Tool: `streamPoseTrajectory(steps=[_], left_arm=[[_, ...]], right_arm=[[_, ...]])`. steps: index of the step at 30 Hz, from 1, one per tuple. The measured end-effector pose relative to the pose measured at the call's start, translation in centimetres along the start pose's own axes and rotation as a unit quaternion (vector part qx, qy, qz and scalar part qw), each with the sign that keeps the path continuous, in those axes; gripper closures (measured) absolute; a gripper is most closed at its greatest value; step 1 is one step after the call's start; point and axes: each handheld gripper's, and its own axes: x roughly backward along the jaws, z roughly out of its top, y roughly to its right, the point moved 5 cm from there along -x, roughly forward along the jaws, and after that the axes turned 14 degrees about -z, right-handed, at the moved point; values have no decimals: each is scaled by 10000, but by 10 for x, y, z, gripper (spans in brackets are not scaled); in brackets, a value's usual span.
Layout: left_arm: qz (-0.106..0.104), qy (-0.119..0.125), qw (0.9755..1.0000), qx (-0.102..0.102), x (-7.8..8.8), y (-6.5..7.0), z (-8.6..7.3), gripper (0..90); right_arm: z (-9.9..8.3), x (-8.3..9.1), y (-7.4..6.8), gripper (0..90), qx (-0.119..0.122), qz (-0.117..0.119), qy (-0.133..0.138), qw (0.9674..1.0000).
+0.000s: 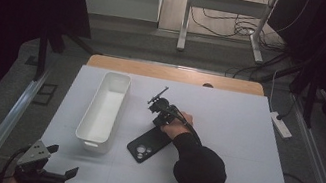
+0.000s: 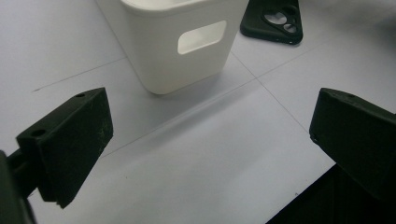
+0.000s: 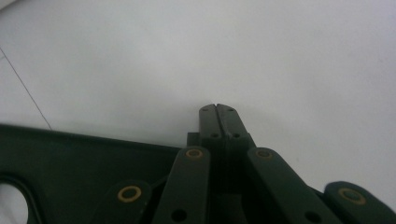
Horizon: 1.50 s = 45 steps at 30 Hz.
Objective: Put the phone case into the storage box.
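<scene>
The right gripper (image 1: 162, 118), jaws pressed together on nothing, rests at the phone case's (image 1: 147, 145) 1 o'clock end near the mat's centre. A white bin (image 1: 103, 111) stands just beside the case at its 9 o'clock. The left gripper (image 1: 60, 160), jaws apart and empty, sits at the mat's 7 o'clock corner.

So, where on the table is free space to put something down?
The right half of the white mat is bare, and so is the strip left of the white bin. It is crowded between the bin and the phone case, where the right gripper works.
</scene>
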Motion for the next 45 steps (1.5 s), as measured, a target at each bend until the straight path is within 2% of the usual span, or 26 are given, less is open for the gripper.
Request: streamPoseTrajectory(steps=[21,45], left_arm=[[-3,-22,10000,18,0,0,0,4],[8,-40,10000,19,-1,0,0,4]], right_arm=[[-40,17,10,900,-27,76,58,10000],[-81,36,3,900,-79,277,210,9994]])
